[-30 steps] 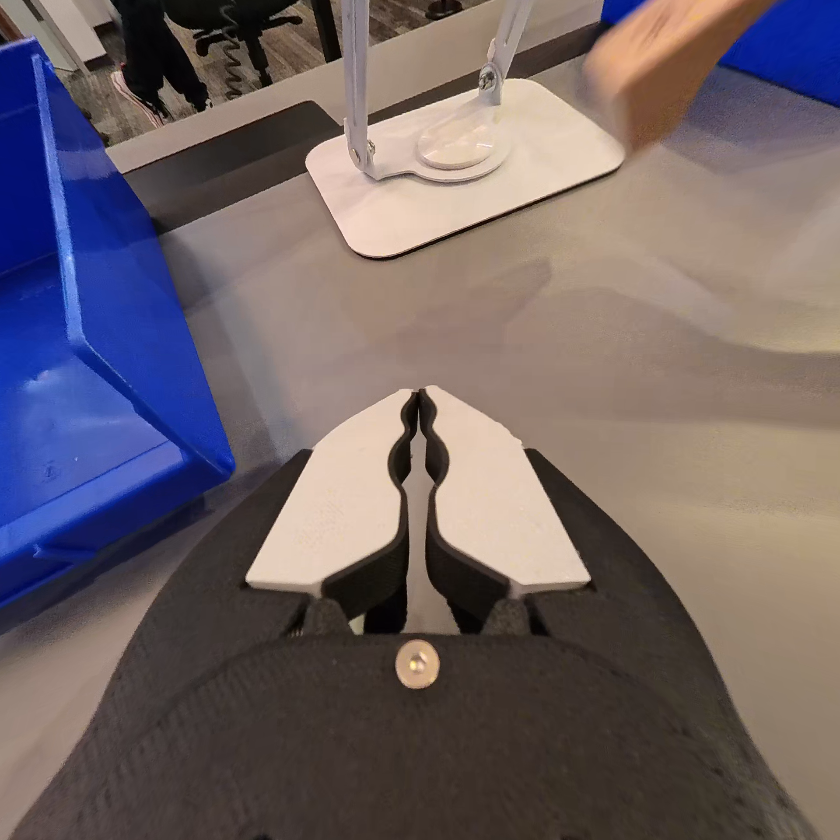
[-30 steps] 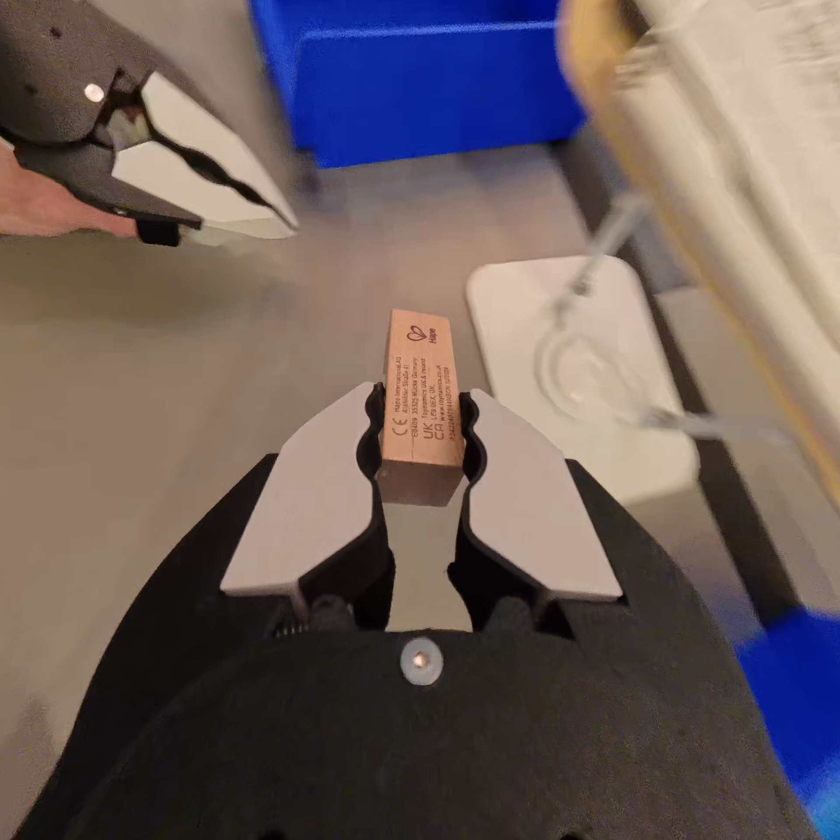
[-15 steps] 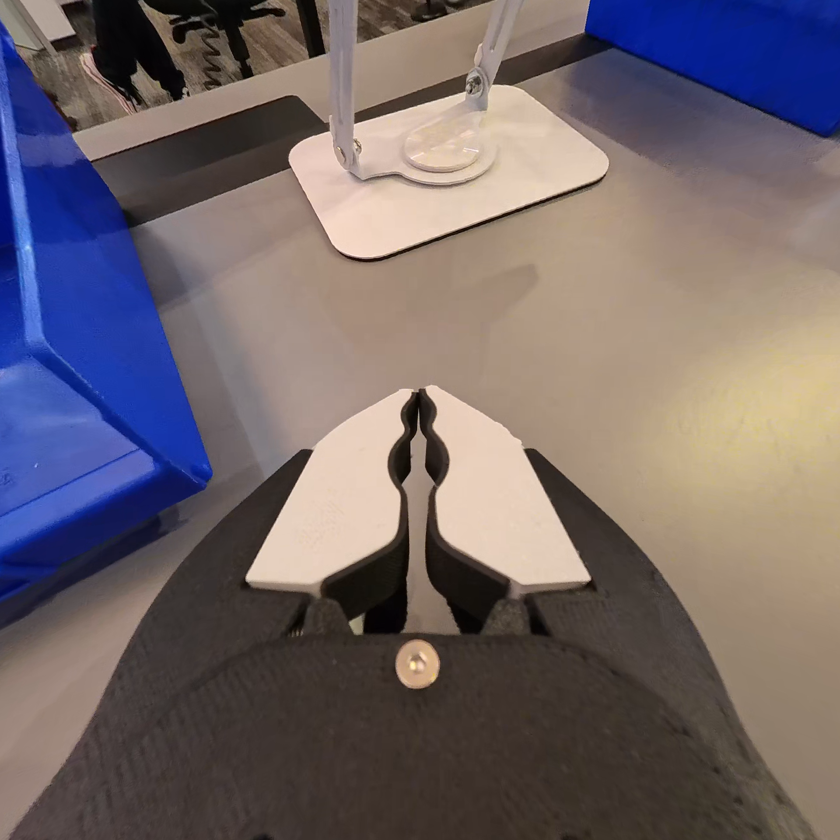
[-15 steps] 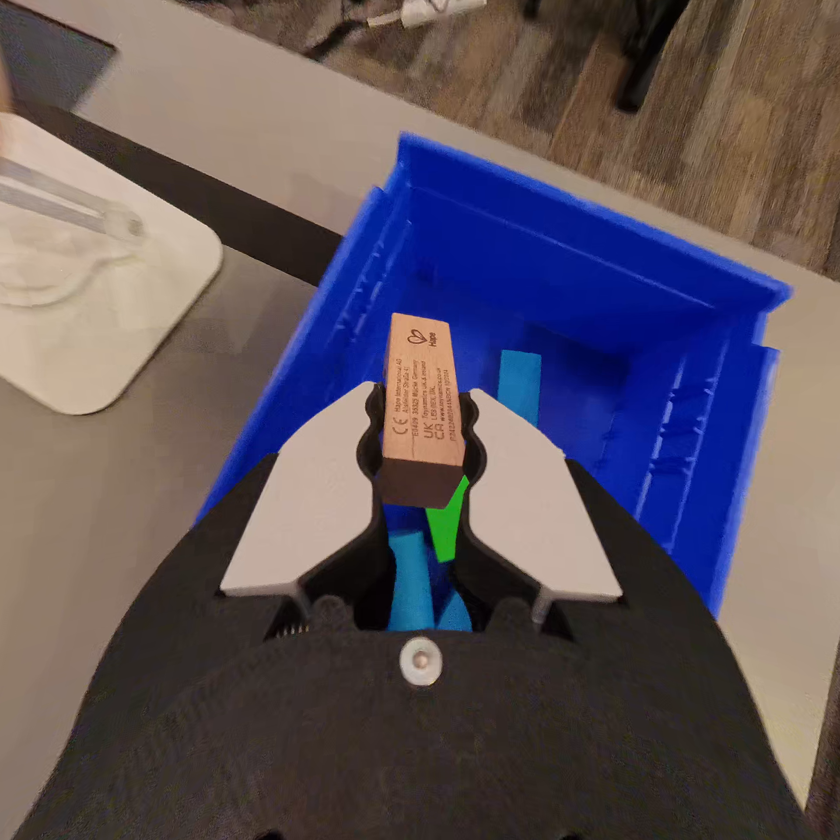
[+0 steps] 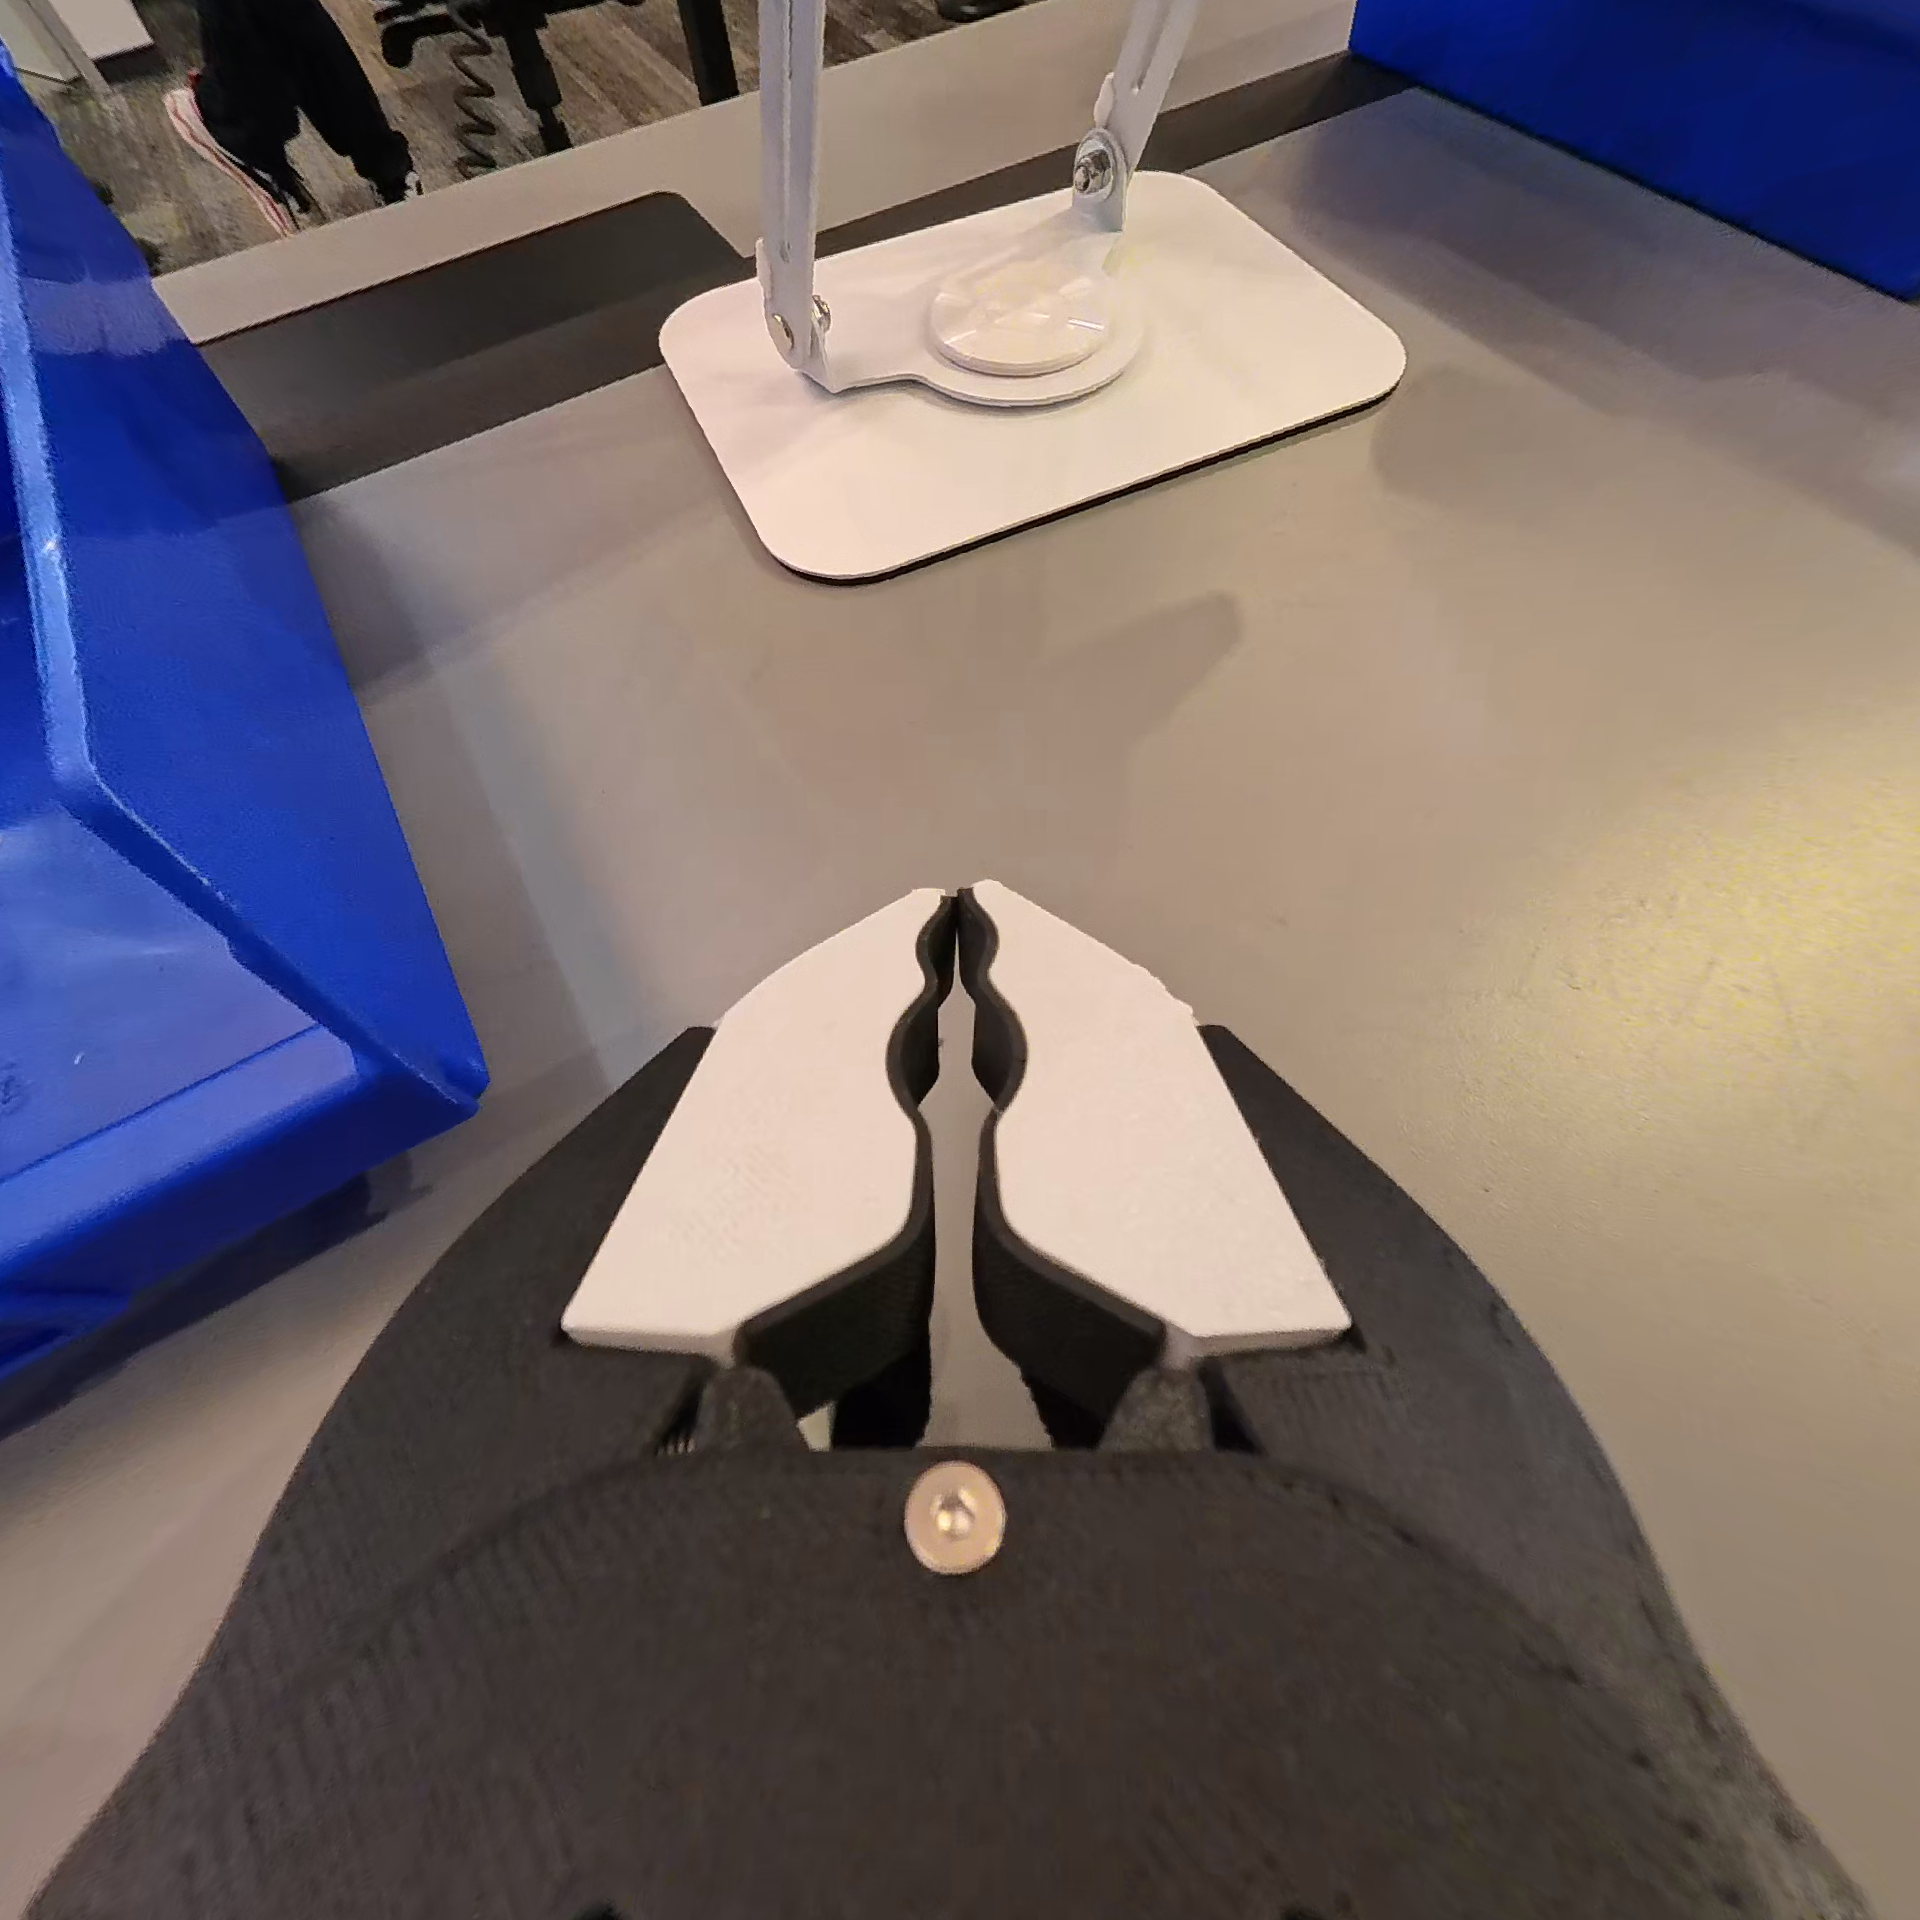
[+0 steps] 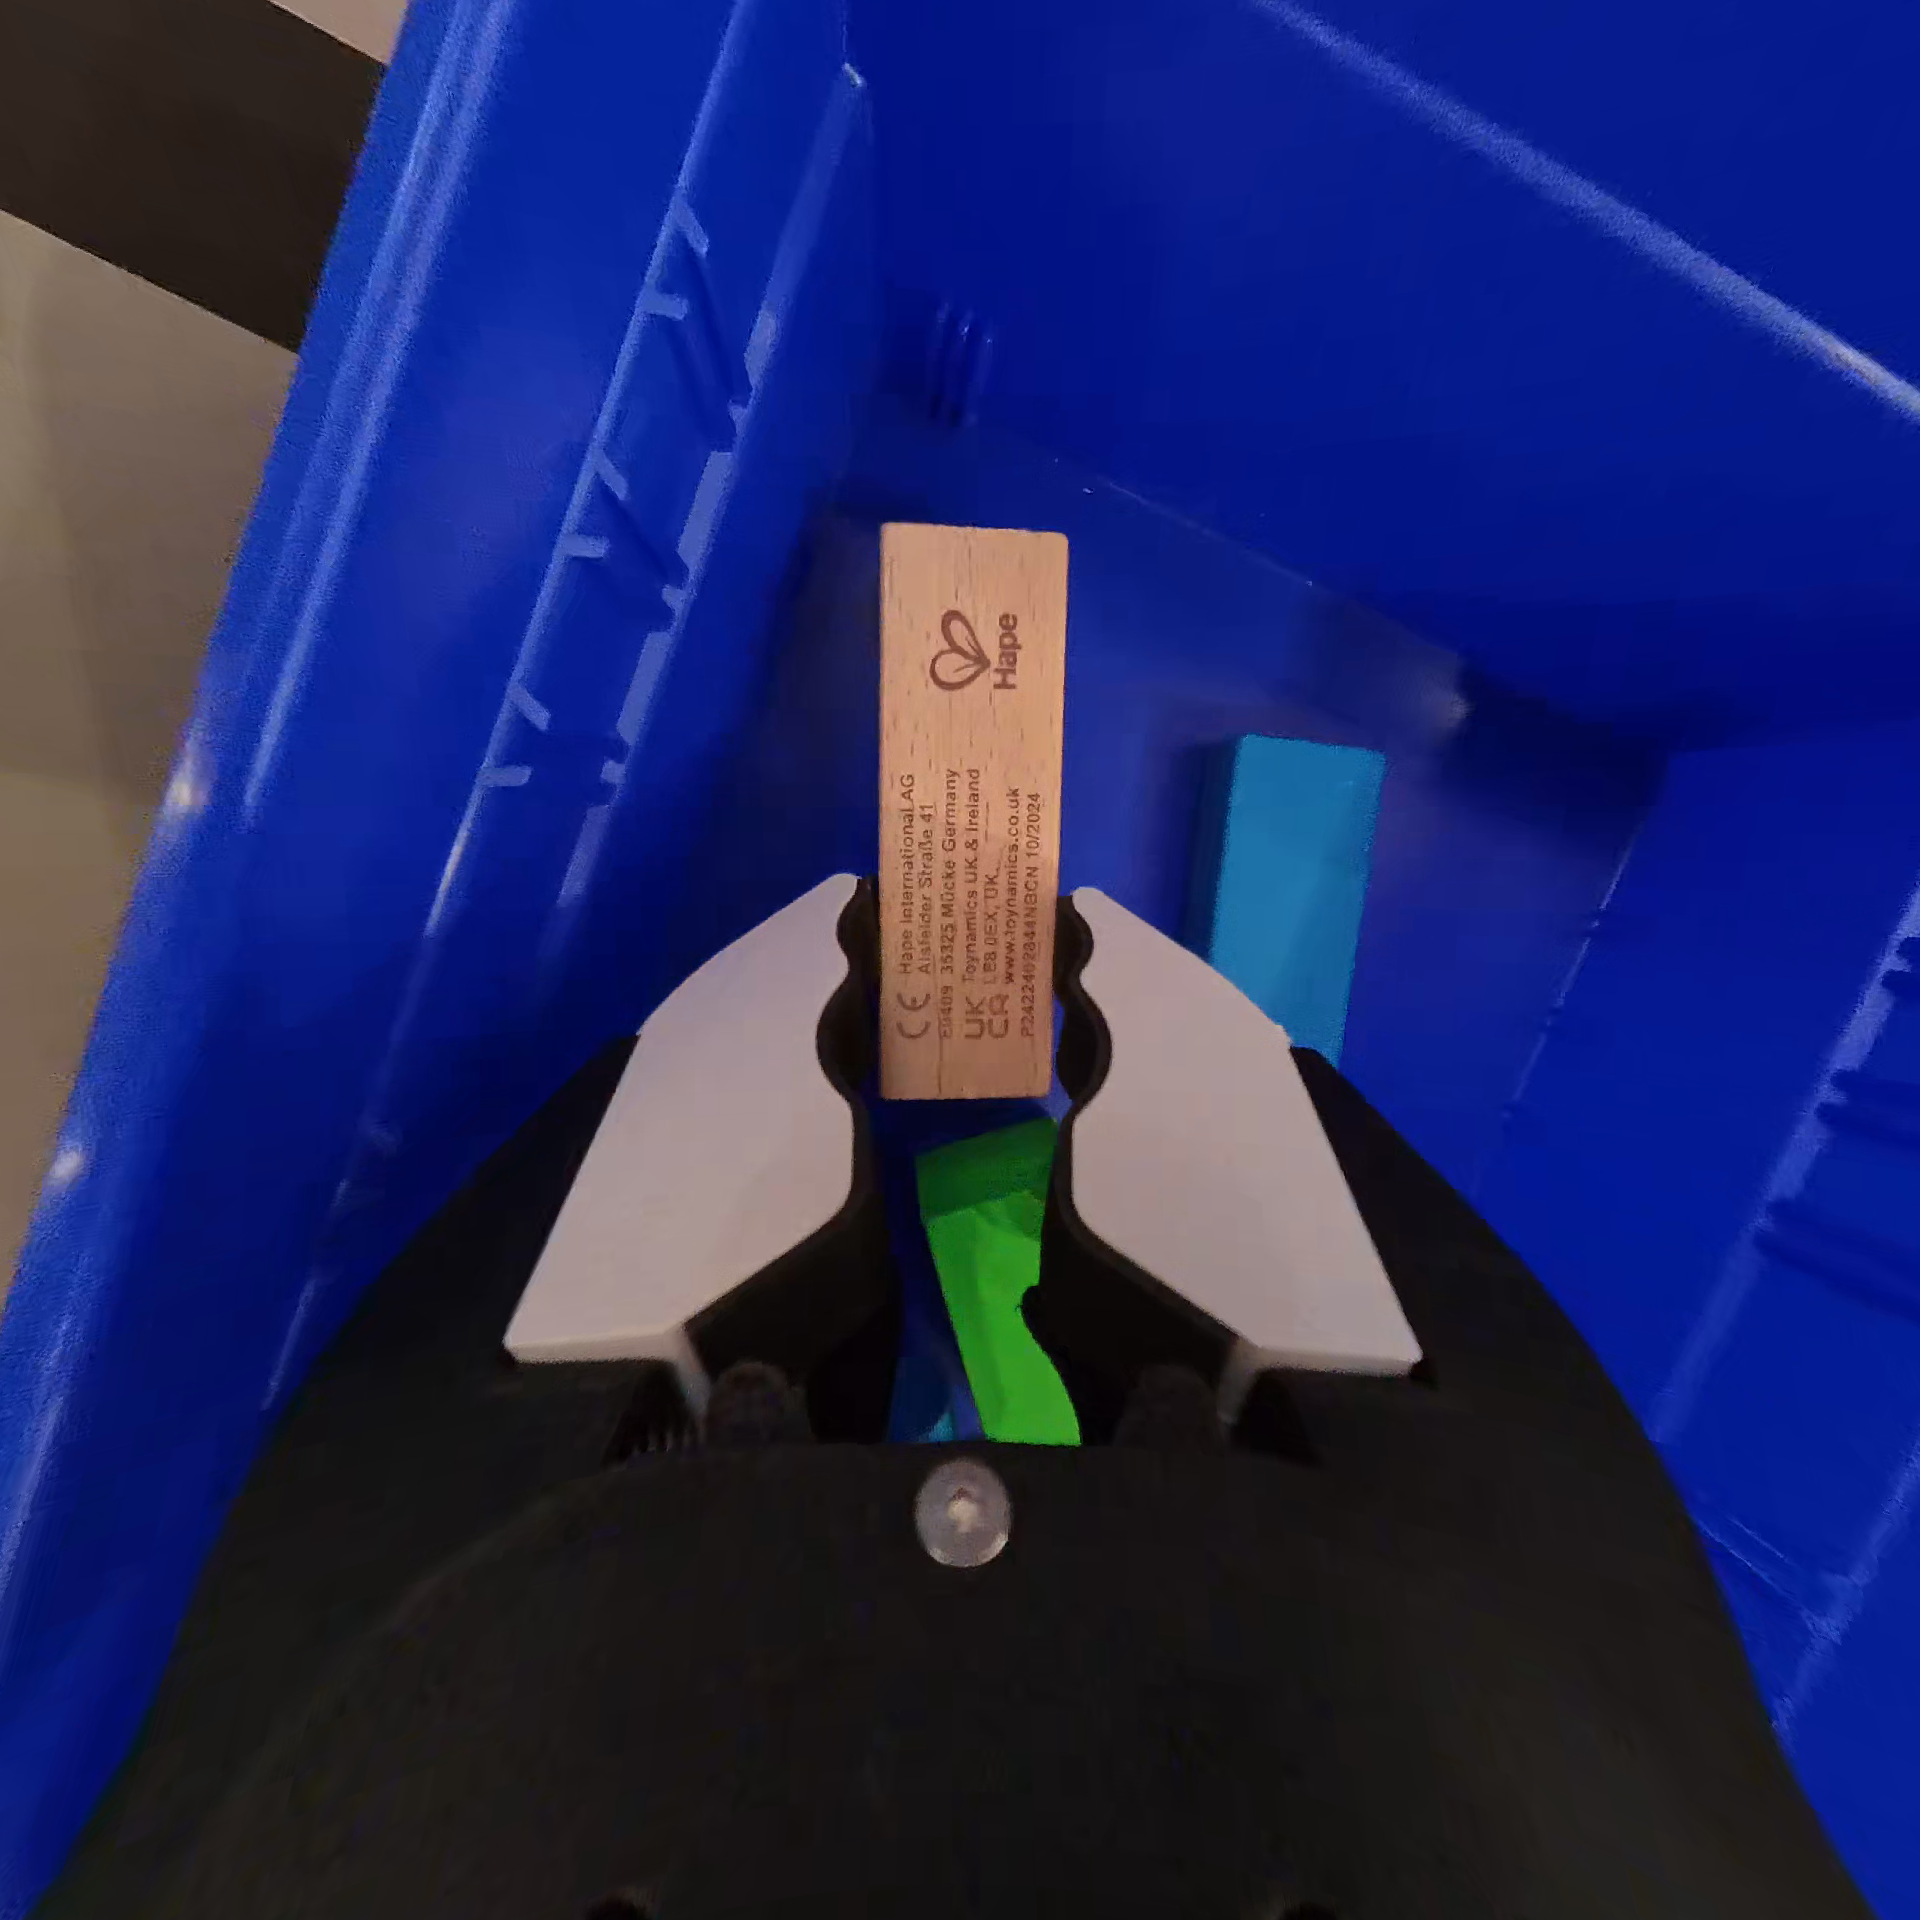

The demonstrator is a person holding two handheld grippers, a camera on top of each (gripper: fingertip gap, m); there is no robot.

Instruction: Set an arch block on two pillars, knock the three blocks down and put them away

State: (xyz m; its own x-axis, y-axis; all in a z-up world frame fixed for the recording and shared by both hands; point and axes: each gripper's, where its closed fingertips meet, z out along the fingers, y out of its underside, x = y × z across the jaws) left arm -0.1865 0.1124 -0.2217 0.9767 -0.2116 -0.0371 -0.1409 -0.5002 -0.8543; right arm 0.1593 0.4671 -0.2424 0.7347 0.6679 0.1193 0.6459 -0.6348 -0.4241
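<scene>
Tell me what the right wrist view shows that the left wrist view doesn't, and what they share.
Only the right wrist view shows the right gripper shut on the plain wooden block, held inside a blue bin above a light blue block and a green block. Only the left wrist view shows the left gripper, shut and empty over the grey table, the white lamp base, a second blue bin at the left and a person's legs beyond the table. Both likely share the far-right blue bin.
</scene>
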